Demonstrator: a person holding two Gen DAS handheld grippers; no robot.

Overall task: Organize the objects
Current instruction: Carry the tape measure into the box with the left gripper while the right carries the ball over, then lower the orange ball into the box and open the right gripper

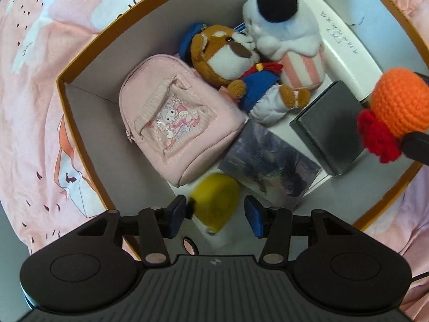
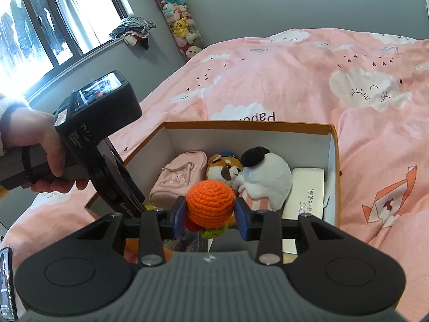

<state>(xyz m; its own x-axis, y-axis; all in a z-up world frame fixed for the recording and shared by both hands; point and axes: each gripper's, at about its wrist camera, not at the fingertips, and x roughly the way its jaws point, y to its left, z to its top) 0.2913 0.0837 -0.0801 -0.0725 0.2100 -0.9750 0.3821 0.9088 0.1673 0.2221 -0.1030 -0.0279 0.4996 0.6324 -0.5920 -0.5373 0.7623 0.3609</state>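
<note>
An orange-rimmed cardboard box on the bed holds a pink mini backpack, a brown plush dog in blue, a white plush with a black cap, a white case, a dark box, a photo card and a yellow object. My left gripper is open just above the yellow object. My right gripper is shut on an orange crochet toy, held over the box; the toy also shows at the right of the left wrist view.
The box sits on a pink patterned bedspread. A window and a hanging column of plush toys are at the far wall. A phone lies at the lower left edge.
</note>
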